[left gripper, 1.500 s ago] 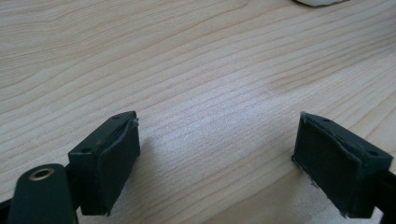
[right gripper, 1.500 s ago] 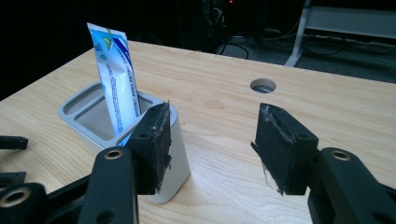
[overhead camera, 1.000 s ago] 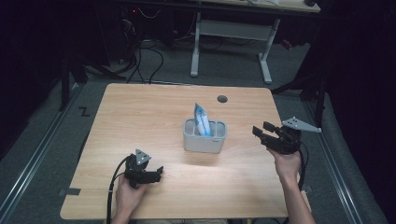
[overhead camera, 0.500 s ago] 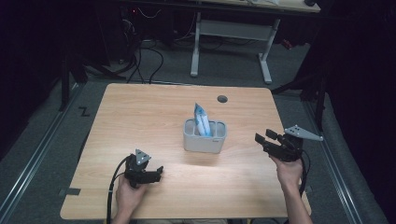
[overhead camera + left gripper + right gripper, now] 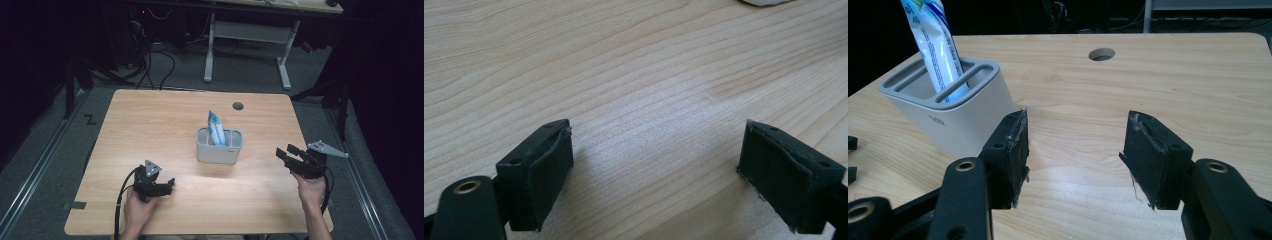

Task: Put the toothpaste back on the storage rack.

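Holder [image 5: 219, 146] is my landmark: a grey slotted caddy near the middle of the table [image 5: 150, 120], and everything else I place against it. Over the last second my right gripper [image 5: 290, 156] has drawn back from the holder, sliding toward my side and lower along the table's right edge; it now sits well apart from the holder, to its right. My left gripper [image 5: 169, 186] has not moved and rests on the wood in front of the holder and to its left.

Both tools are spread wide with nothing between the pads. In the right gripper view the jaws frame bare wood, with the holder up and to the left of them; in the left gripper view the pads [image 5: 541, 172] rest just above plain tabletop.

I read the retreat as the end of a placement: the tube [image 5: 215, 127] stands in the holder, leaning slightly, its blue-and-white crimped end poking up above the rim. In the right gripper view it sits in one of the long slots [image 5: 950, 82], while the slot next to it looks empty. A cable hole [image 5: 238, 106] lies beyond the holder, toward the far edge. I judge the job essentially done.
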`<act>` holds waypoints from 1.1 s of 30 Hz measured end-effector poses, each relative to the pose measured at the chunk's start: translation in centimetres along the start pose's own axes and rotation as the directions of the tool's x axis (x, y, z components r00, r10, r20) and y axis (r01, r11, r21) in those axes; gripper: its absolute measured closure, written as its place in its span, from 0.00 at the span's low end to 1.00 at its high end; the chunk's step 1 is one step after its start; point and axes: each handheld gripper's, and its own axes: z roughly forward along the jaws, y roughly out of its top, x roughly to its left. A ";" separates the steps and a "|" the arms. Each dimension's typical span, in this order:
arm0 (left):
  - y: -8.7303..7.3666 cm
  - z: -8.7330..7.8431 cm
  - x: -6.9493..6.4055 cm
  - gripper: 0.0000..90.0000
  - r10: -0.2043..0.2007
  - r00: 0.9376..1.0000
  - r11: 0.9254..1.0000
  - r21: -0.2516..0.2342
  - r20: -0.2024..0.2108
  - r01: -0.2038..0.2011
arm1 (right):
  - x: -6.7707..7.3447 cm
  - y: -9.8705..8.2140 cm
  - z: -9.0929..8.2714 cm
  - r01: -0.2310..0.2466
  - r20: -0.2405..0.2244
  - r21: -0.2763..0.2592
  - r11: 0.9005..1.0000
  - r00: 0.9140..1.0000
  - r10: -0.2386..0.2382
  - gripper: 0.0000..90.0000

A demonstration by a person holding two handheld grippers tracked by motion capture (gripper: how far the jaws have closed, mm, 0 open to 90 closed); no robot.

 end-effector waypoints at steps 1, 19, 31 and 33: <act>0.0 0.0 0.0 0.16 0.000 1.000 1.000 0.000 0.000 0.000 | 0.0 -0.1 0.0 -0.001 0.001 0.002 1.000 1.000 0.001 0.48; 0.0 0.0 0.0 0.16 -0.003 1.000 1.000 -0.002 -0.003 0.003 | -0.1 -1.9 0.3 -0.010 0.017 0.036 0.999 1.000 0.009 0.49; 0.0 0.0 0.0 0.16 -0.003 1.000 1.000 -0.003 -0.003 0.003 | -0.2 -3.6 0.9 -0.024 0.017 0.073 0.997 1.000 0.023 0.49; 0.0 0.0 0.0 0.16 -0.003 1.000 1.000 -0.003 -0.003 0.003 | -0.2 -3.7 1.1 -0.017 0.021 0.079 0.997 1.000 0.016 0.49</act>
